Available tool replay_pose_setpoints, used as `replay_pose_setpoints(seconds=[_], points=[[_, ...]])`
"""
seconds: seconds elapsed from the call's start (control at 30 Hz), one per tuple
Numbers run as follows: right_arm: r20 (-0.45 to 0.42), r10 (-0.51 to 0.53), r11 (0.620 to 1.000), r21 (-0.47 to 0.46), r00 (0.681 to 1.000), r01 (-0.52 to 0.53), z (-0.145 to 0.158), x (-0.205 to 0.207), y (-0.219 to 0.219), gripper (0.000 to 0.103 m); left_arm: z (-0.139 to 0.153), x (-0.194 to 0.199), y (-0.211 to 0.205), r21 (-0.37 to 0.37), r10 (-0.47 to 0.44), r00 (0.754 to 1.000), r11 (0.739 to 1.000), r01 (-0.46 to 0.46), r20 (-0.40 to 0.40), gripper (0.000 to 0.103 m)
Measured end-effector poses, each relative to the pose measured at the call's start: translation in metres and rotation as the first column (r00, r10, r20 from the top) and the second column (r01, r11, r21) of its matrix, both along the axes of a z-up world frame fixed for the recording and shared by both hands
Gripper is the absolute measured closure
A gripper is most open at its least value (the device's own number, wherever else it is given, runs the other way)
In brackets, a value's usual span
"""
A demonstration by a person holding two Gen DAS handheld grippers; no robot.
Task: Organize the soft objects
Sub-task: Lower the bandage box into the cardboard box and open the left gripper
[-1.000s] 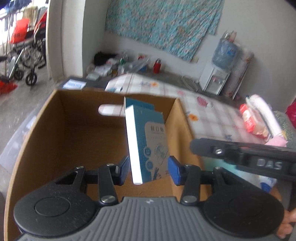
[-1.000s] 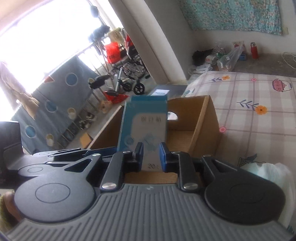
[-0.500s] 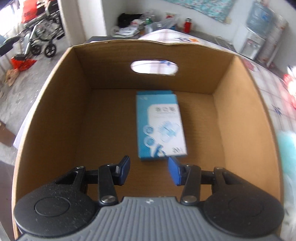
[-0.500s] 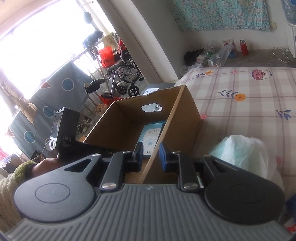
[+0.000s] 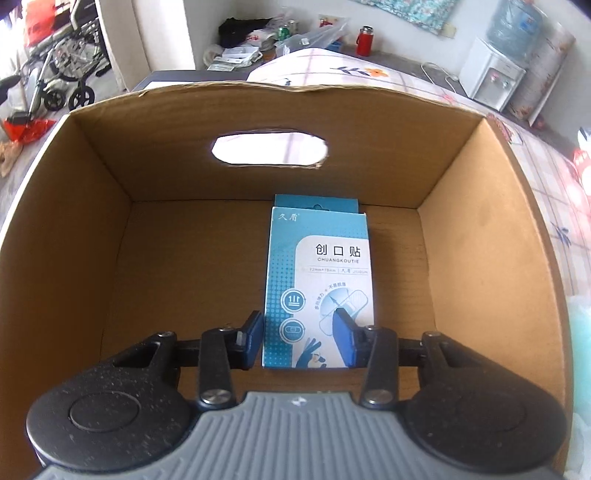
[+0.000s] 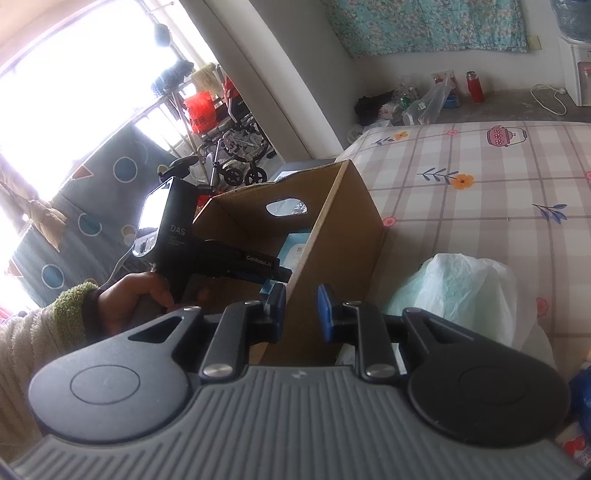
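A blue-and-white plaster box (image 5: 317, 280) lies flat on the bottom of an open cardboard carton (image 5: 147, 166), its top end near the far wall with the handle hole. My left gripper (image 5: 298, 339) hangs inside the carton just over the box's near end. Its jaws are closing, and the pads stand above the box without pressing on it. In the right wrist view a hand (image 6: 136, 295) holds that left gripper body (image 6: 173, 236) over the carton (image 6: 354, 229). My right gripper (image 6: 301, 308) hovers at the carton's near right wall, narrowly open with nothing held.
A thin plastic bag with something pale green and soft (image 6: 454, 291) lies right of the carton on the flowered check cloth (image 6: 480, 177). Blue-and-white packets (image 6: 580, 406) sit at the right edge. A water dispenser (image 5: 491, 74), a red flask (image 5: 364, 35) and a wheelchair (image 6: 236, 155) stand beyond.
A second ago my right gripper held the blue box upright over the carton; it now lies flat on the bottom. The left gripper has dipped into the carton. The right has drawn back.
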State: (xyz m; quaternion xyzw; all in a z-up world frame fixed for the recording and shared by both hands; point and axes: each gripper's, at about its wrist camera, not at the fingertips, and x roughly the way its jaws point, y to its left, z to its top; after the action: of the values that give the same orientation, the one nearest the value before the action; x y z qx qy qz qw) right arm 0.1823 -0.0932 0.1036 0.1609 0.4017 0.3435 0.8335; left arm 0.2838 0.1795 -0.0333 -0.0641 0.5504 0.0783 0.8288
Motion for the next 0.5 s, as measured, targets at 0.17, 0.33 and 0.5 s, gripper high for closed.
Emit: replay_pose_setpoints(seconds=[0.17, 0.33, 0.5], points=[[-0.019, -0.019, 1.000, 0.009, 1.000, 0.019, -0.003, 0.001, -0.005, 0.084, -0.001, 0.000, -0.014, -0.033, -0.013, 0.999, 0.999, 0.014, 0.029, 0.062], [-0.034, -0.035, 0.999, 0.003, 0.999, 0.035, -0.006, -0.001, -0.012, 0.084, -0.001, -0.002, -0.029, -0.048, -0.011, 0.999, 0.999, 0.013, 0.050, 0.062], [-0.044, -0.059, 0.998, 0.005, 0.997, 0.059, -0.005, -0.005, -0.021, 0.084, -0.003, 0.002, -0.044, -0.060, -0.050, 0.995, 0.997, 0.055, 0.085, 0.065]])
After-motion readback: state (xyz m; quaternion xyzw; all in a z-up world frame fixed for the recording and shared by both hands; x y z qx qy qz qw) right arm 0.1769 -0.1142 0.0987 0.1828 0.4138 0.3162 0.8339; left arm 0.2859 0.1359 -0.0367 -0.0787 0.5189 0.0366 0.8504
